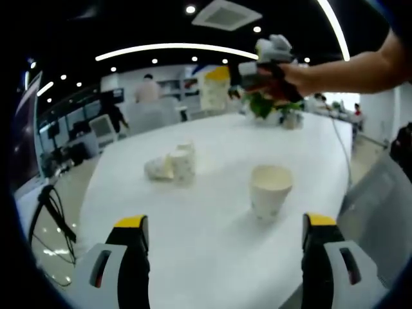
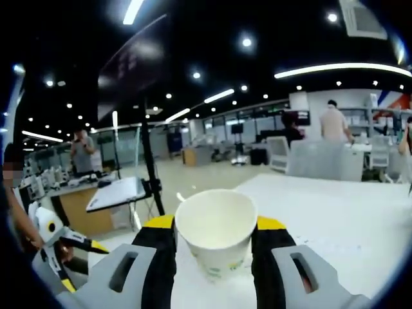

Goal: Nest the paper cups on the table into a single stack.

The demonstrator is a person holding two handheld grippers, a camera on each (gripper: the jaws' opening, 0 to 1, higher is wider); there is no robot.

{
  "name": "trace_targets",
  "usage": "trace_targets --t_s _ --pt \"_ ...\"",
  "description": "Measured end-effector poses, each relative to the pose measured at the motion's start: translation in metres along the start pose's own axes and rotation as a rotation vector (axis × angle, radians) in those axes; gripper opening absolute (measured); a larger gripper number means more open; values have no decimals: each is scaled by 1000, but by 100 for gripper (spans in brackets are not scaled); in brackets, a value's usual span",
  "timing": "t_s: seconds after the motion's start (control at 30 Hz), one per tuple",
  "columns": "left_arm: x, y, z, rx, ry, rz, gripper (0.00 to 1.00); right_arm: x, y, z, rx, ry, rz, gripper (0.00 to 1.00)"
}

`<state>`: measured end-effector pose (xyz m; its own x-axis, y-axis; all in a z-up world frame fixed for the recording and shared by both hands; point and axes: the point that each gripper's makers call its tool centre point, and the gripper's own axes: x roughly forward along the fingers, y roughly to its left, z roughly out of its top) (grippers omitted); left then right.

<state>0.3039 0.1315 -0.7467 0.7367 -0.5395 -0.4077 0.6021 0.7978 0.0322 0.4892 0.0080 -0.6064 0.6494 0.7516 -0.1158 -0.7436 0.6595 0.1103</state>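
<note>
One cup sits upright between the right gripper jaws, which are closed on its sides, above the table. It is light, thin paper, so squeeze gently near the middle. Another cup stands ahead of the left gripper, whose jaws are wide open and empty; more cups lie further away.

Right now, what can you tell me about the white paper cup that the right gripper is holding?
The white paper cup sits upright between the right gripper jaws, which press against its sides. It tapers toward the base, has a rolled rim, a pale, empty inside and a faint green print low on its wall. It looks like thin paper, undented. In the left gripper view the same cup appears held in the air above the far end of the white table, gripped by the tool in a person's hand.
</note>
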Motion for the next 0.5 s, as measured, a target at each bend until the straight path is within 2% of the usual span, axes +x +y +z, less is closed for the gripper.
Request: trace_targets --t_s 0.5 --pt "0 -2 -1 8 -4 -3 99 -16 24 -10 9 13 30 42"
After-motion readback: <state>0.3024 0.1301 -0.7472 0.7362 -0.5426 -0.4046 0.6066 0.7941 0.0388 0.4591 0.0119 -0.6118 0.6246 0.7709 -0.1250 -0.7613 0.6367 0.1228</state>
